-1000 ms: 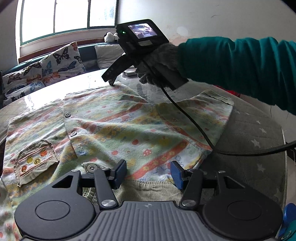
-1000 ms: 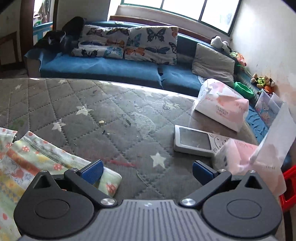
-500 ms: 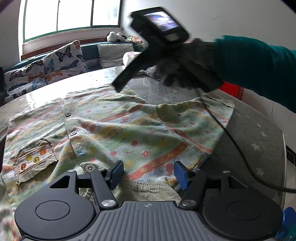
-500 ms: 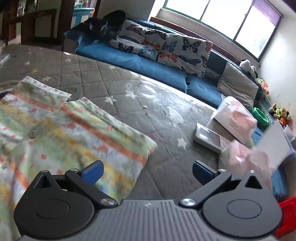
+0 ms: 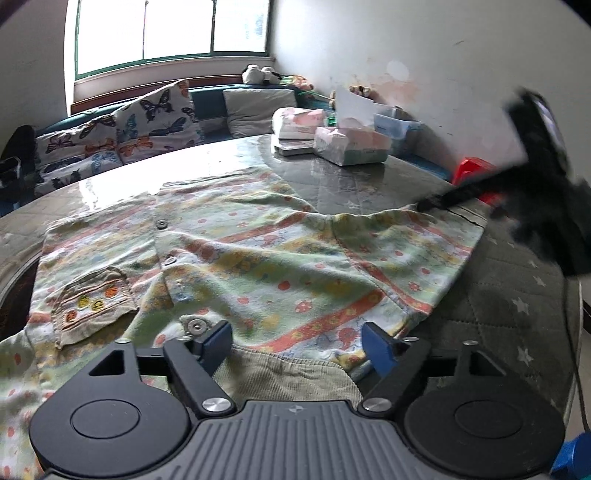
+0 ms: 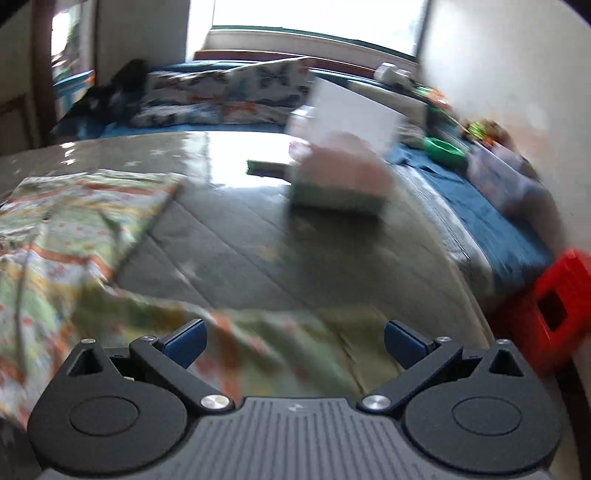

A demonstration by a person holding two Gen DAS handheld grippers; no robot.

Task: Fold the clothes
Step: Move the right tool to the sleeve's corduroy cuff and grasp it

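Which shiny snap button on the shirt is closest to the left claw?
The bottom snap, right beside the left claw's finger. The other two snaps sit higher up the shirt.

I am working in a home's living room. Beyond my left claw (image 5: 297, 345), a blue sofa (image 5: 207, 107) with butterfly-print cushions (image 5: 155, 114) runs under a wide window (image 5: 170, 29). Soft toys (image 5: 258, 72) sit at its far end. Ahead to the right, tissue packs (image 5: 351, 146) rest on the quilted star-patterned table cover (image 5: 517, 295).

Shirt (image 5: 280, 258) soft printed cloth, ribbed hem; table (image 5: 369, 184) quilted cover under glossy clear sheet.
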